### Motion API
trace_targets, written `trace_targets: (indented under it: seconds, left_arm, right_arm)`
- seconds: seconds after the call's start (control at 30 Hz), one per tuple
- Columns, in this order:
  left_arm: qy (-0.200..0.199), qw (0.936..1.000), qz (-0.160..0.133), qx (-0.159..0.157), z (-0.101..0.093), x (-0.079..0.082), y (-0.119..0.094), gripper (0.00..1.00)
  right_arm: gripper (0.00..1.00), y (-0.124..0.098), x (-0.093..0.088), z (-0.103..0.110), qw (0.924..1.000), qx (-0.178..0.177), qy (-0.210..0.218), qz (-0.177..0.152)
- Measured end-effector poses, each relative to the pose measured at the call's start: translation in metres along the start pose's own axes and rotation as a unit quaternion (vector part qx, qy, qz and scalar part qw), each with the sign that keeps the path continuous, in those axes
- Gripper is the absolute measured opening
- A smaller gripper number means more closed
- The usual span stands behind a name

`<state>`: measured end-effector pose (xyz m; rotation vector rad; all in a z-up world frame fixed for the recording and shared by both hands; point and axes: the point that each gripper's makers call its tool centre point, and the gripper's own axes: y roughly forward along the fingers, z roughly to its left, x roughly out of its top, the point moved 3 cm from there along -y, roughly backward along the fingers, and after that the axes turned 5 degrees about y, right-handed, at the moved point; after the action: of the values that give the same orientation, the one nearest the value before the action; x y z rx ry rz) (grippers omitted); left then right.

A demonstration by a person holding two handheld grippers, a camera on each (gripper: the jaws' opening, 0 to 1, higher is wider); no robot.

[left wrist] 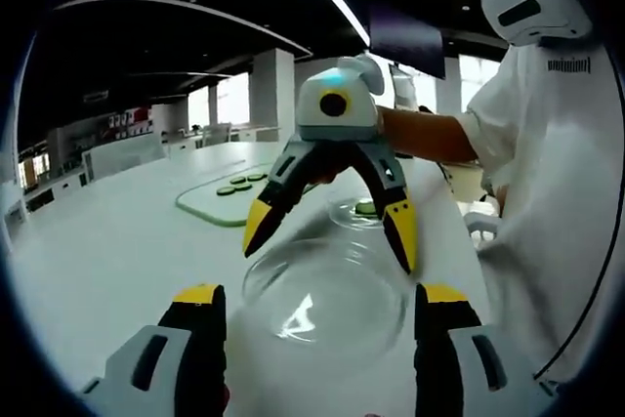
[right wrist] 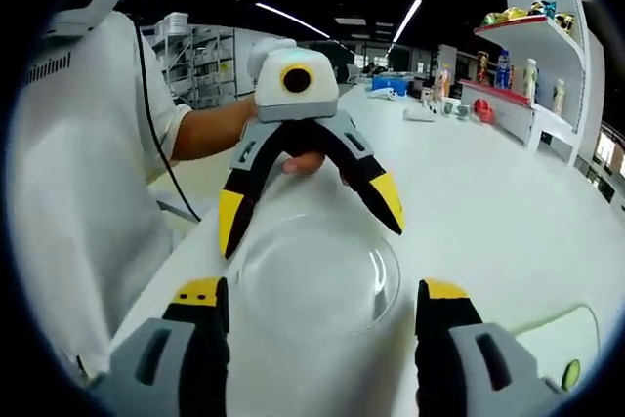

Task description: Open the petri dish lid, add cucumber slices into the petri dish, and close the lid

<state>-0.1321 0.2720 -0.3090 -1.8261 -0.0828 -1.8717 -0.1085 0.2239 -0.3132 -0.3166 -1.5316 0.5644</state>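
White and smooth, the big table holds a green cutting board with cucumber slices on it, and nearer to us a clear lid sits between the two grippers that face each other, with the small petri dish and one slice in it just behind. The lid looks light, stiff, slippery and easy to crack, so I think the best place to take it is by its thin rim, with a soft squeeze. The left gripper has its jaws wide apart over the lid's far edge, and the right gripper is spread wide too, holding nothing.
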Motion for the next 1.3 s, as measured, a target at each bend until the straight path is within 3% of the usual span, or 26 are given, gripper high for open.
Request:
trace_targets:
  seconds: [1.3]
  left_arm:
    - [0.002,0.9995,0.021,-0.022,-0.001,-0.010,0.010,0.71]
  right_arm:
    - [0.70,0.012,-0.006,0.002,0.9999,0.011,-0.009,0.005]
